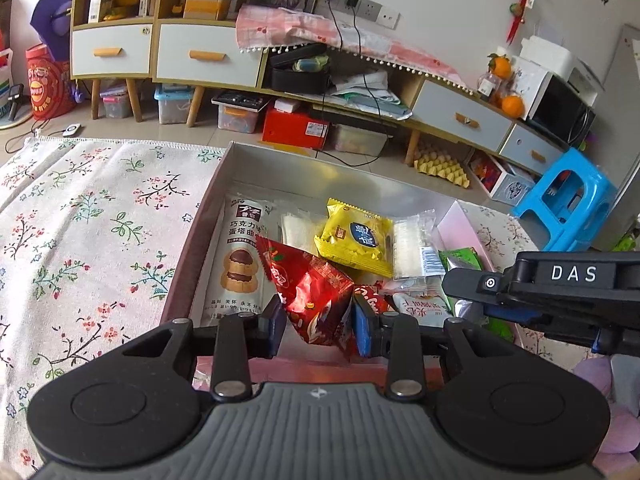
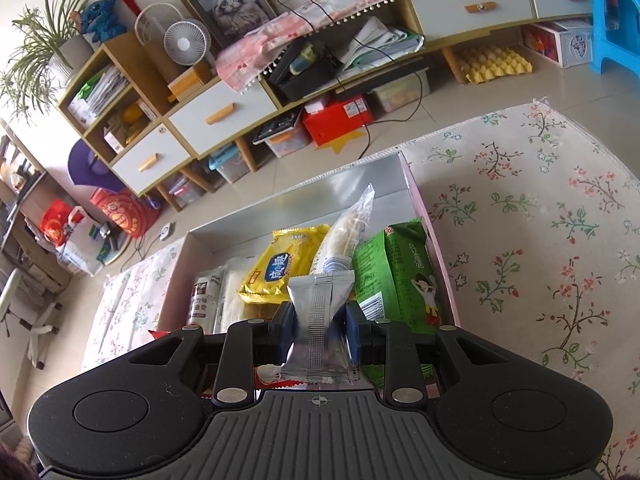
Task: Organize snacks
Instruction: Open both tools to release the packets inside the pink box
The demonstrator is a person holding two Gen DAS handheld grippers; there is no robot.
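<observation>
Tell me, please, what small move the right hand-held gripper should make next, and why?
Probably lower and release: the right hand-held gripper already pinches the silver packet above the box, where the yellow packet and green packet lie.

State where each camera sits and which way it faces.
Left wrist: rides the left hand-held gripper, looks down over the box; shut on a red packet; right hand-held gripper enters.
Right wrist: rides the right hand-held gripper, same direction; shut on a silver packet.
Shared: yellow packet, cabinet.
</observation>
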